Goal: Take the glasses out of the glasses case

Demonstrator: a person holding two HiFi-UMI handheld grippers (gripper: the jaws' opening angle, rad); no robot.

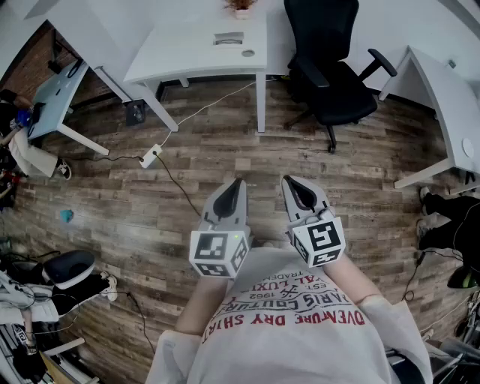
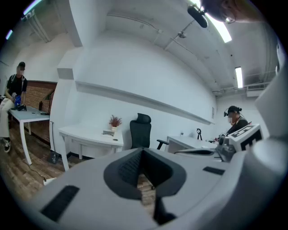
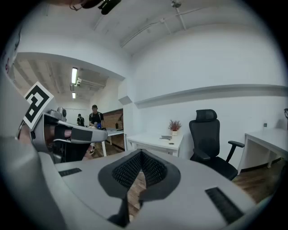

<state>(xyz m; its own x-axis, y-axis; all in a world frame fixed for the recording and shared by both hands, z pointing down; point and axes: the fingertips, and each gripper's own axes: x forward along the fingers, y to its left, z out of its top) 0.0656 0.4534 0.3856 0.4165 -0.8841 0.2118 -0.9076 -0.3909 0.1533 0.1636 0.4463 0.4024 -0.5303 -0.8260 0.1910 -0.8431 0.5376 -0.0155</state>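
Office chair [image 1: 331, 99] in all three views

Open-plan office. Far centre: white table [image 1: 195, 52] bearing a small potted plant [image 1: 241, 6], with a black swivel chair [image 1: 330, 82] just to its right. Side table [image 1: 446, 97] at the right edge, likewise white. Wood-plank floor [image 1: 225, 157] crossed by a cable to a power strip [image 1: 151, 156]. Strip lights [image 2: 238, 76] on a white ceiling; person [image 2: 236, 123] at a far table.

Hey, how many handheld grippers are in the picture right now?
2. The grey left gripper is at centre-left, the grey right gripper beside it, both over the wooden floor, shut and empty.
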